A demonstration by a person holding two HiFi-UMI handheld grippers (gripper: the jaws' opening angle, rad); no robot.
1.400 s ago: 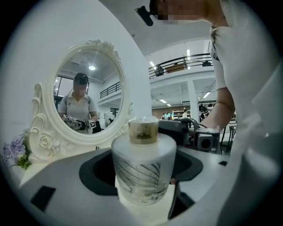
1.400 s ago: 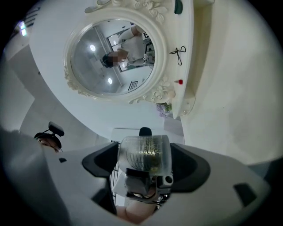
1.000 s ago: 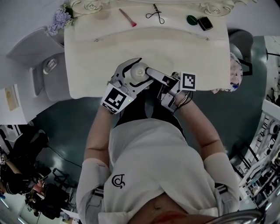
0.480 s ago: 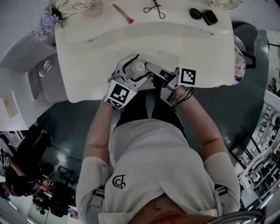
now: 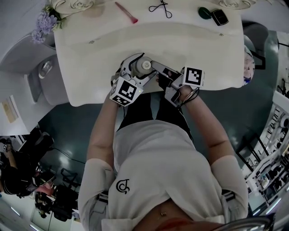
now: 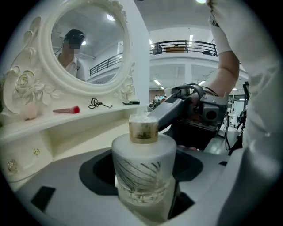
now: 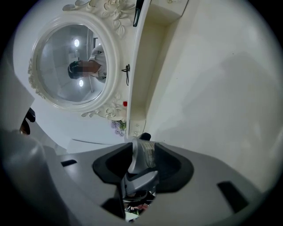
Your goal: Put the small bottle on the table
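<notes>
Currently you have one small bottle [image 5: 145, 65] in play, with two grippers on it. Your left gripper [image 5: 137, 71] clamps the frosted body, jaws spread wide around it. It holds the bottle upright over the front part of the cream table [image 5: 194, 49]; no view shows whether the base touches the top. Your right gripper [image 5: 154, 68] reaches in from the side, and its jaws are closing on the one cap [image 6: 142, 118] above the gold collar, pads against it. Four small things lie on the back shelf, well apart from the bottle: one pink brush [image 5: 127, 12], one black looped tool [image 5: 160, 8], one dark green item [image 5: 204, 12] and one black compact [image 5: 220, 17]. One oval mirror [image 6: 88, 42] stands behind them, and one bunch of purple flowers [image 5: 43, 21] sits at the left end.
</notes>
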